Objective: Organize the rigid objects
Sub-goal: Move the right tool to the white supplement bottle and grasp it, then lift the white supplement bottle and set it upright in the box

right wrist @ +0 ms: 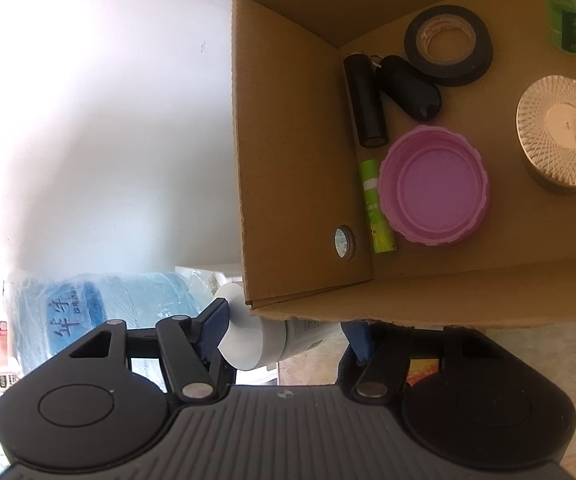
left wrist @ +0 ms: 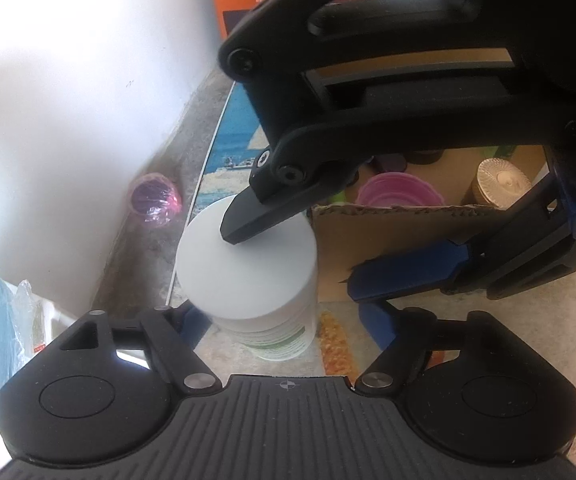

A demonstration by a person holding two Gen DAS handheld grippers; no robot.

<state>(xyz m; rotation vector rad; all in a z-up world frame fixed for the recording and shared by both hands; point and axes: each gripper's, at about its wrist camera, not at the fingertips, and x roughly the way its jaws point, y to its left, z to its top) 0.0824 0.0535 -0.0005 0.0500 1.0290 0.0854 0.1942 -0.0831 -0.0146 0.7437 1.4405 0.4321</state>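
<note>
A white-lidded jar [left wrist: 247,276] with a green label stands on the floor beside a cardboard box [left wrist: 388,248]. My left gripper [left wrist: 283,320] is open, its blue fingers on either side of the jar's lower part. My right gripper [left wrist: 308,256] reaches down over the jar from the upper right, jaws spread, one finger over the lid and the other beside the box wall. In the right wrist view the right gripper [right wrist: 288,336] is open around the jar [right wrist: 255,336], which lies between its fingers just outside the box [right wrist: 288,160].
The box holds a purple lid [right wrist: 434,186], a gold-lidded tin [right wrist: 562,128], black tape [right wrist: 448,44], a black cylinder [right wrist: 366,100], a green tube [right wrist: 378,206] and a green bottle [right wrist: 568,12]. A white wall [left wrist: 67,100], a blue water jug [right wrist: 107,300] and a wrapped purple object [left wrist: 153,198] are on the left.
</note>
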